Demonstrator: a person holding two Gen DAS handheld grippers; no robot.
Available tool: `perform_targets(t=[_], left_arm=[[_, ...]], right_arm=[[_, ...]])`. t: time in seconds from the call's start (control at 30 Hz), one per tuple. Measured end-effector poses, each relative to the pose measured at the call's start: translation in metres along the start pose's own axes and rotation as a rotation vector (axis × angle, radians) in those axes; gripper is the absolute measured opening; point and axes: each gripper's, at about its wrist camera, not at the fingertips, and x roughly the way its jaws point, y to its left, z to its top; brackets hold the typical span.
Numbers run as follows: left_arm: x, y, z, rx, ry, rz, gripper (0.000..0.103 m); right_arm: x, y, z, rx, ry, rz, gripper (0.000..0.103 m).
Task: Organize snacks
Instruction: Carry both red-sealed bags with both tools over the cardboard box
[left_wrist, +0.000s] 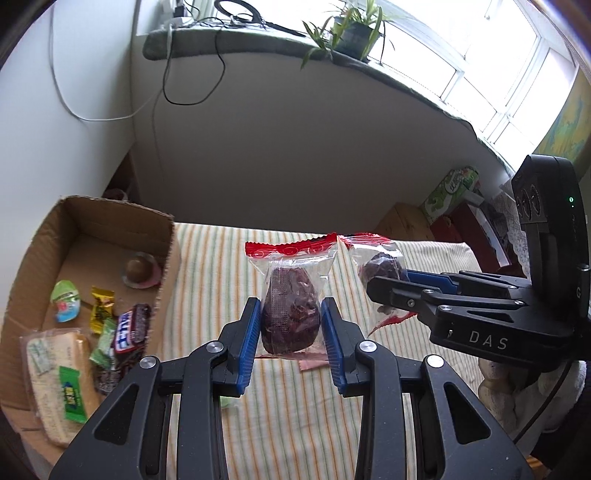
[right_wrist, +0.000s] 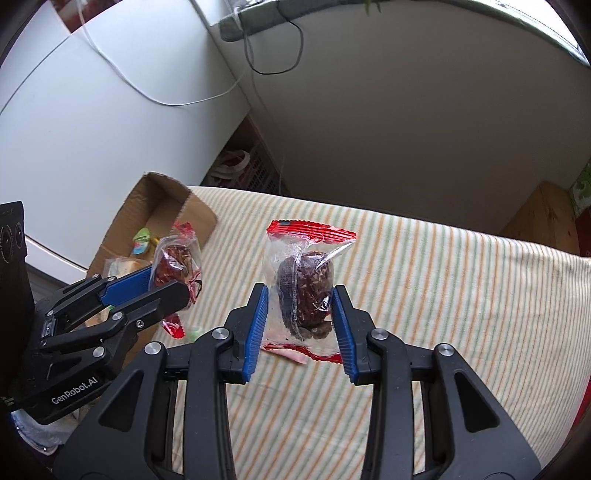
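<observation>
On your far left sits the open cardboard box (left_wrist: 92, 236), already holding wrapped snacks: a green-lidded jelly cup (left_wrist: 65, 301), a yellow candy (left_wrist: 101, 304), a dark bar with white lettering (left_wrist: 129, 328), a plastic-wrapped cracker pack (left_wrist: 59, 369) with a green sweet on it, and a round brown treat (left_wrist: 140, 271) near the back wall. The box's right wall stands between those contents and your left gripper (left_wrist: 291, 325).

That gripper's blue pads press both sides of a clear packet with a red top seal, a dark date-like snack (left_wrist: 290, 314) inside, held above the striped cloth (left_wrist: 288, 406). A pink scrap (left_wrist: 312, 363) lies on the cloth just below it.

Further right, your right gripper (right_wrist: 301, 321) is closed the same way on a second red-sealed packet (right_wrist: 304, 291), also raised off the cloth. Beyond it stand a wooden stand (left_wrist: 404, 221) and a green box (left_wrist: 448, 192); a potted plant (left_wrist: 351, 31) sits on the windowsill.
</observation>
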Motion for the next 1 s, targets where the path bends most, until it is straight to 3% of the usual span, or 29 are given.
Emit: perform_targets(t=[0.43,1.0], left_arm=[[-0.032,0.039,-0.001,-0.061,-0.087,0.051,0.032],[-0.052,0.103,-0.004,-0.160,-0.122,0.147,0.032]], right_arm=[[0.004,0.063,0.022,-0.102,-0.015,0.054,0.037],[0.044,0.136,0.054,-0.208,0.017,0.122,0.037]])
